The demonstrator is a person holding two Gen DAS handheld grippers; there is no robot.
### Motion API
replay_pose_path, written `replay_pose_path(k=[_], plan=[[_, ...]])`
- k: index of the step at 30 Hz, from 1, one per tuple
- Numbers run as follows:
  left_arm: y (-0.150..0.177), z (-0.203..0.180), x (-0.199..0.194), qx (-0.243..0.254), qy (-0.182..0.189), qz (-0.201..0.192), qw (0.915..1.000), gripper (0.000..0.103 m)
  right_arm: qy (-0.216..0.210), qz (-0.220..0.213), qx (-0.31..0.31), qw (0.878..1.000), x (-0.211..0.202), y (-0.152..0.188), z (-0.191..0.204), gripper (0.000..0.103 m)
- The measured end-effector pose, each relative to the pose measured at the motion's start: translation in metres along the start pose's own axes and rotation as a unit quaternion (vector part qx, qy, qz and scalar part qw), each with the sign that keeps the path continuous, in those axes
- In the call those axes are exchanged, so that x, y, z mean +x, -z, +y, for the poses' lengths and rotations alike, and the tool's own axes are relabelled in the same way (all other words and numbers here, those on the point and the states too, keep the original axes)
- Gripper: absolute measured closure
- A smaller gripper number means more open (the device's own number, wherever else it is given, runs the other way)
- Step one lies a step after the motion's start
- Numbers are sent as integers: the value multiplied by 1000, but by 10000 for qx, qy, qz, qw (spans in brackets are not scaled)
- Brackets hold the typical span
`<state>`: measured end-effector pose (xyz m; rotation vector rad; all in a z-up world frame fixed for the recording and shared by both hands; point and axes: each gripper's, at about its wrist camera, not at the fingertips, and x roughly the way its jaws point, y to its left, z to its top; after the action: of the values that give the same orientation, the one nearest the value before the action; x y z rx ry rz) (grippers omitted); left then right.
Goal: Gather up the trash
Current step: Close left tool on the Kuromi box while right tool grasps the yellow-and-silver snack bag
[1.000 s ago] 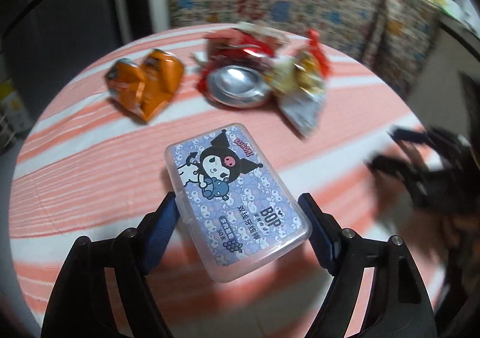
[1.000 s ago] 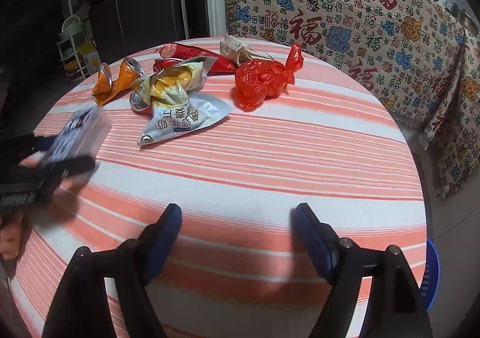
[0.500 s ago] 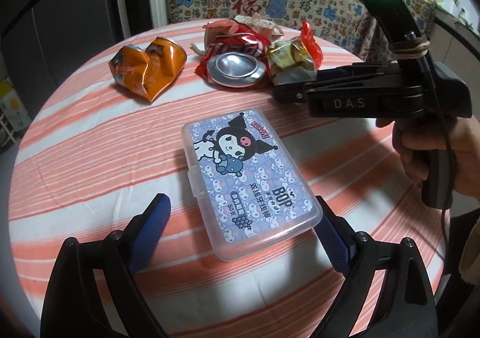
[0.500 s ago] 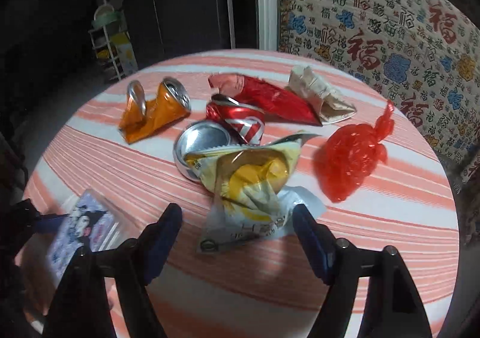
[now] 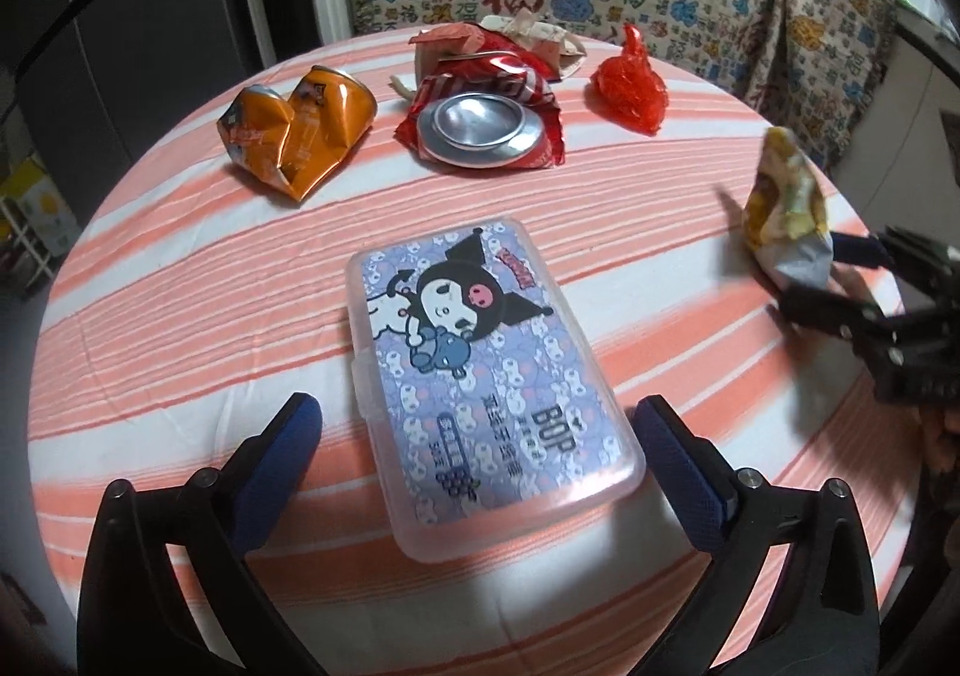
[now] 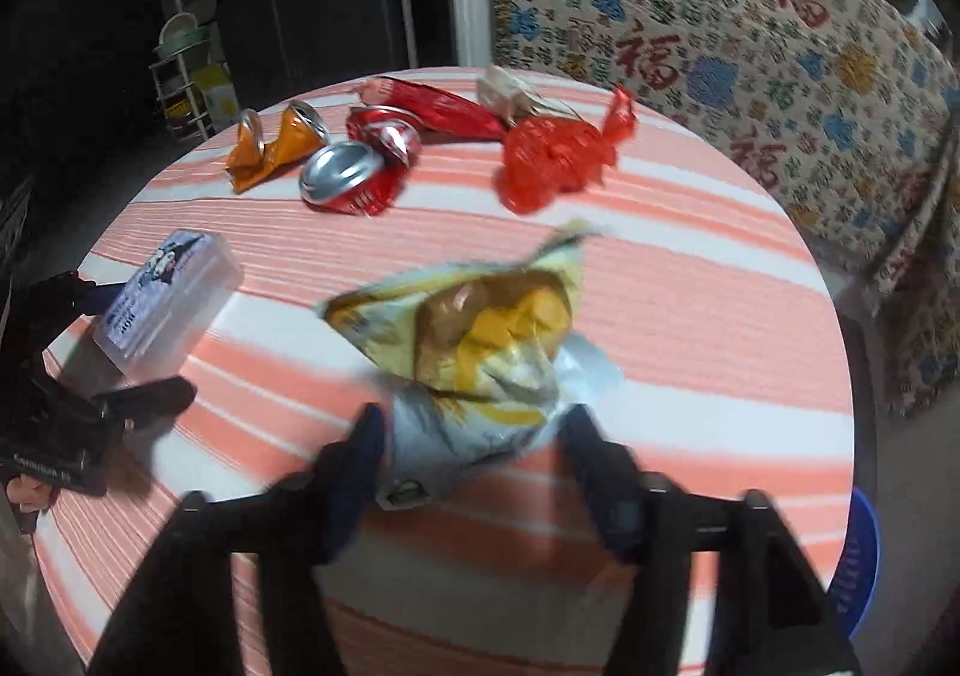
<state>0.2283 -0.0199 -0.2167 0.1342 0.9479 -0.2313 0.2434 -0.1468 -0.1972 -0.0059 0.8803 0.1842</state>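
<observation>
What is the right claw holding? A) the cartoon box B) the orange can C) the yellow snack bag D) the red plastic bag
C: the right claw has the yellow snack bag between its fingers, lifted off the table.

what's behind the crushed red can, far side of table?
Behind the crushed red can: a red foil wrapper and crumpled beige paper. Their near edges are hidden by the can.

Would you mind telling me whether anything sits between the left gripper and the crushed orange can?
Yes: the clear plastic cartoon-printed box lies between the open left gripper's fingers, and the crushed orange can lies beyond it on the striped tablecloth.
</observation>
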Motion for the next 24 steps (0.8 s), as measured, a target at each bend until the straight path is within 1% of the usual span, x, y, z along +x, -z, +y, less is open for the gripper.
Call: replay_pose_path(k=[2, 4, 14, 17, 19, 21, 22, 24], plan=[[-2, 2, 1, 15, 12, 13, 10000, 0, 59, -104, -3, 9999, -2, 5, -1, 26], [-1, 6, 1, 64, 45, 13, 10000, 0, 190, -86, -154, 9997, -1, 6, 4, 26], [14, 29, -11, 55, 36, 11, 10000, 0, 244, -124, -99, 9996, 0, 10, 4, 24], [19, 27, -15, 30, 0, -11, 10000, 0, 335, -54, 41, 9994, -6, 16, 2, 24], [19, 24, -15, 34, 63, -36, 10000, 0, 339, 6, 288, 9990, -12, 20, 0, 24], [17, 19, -15, 25, 62, -96, 9999, 1, 93, -50, 484, 9988, -17, 20, 1, 24], [15, 19, -15, -16, 28, -117, 9999, 1, 62, -104, 459, 9989, -17, 18, 4, 24], [12, 19, -16, -106, 22, -149, 9998, 1, 232, -272, 222, 9991, -18, 10, 15, 24]])
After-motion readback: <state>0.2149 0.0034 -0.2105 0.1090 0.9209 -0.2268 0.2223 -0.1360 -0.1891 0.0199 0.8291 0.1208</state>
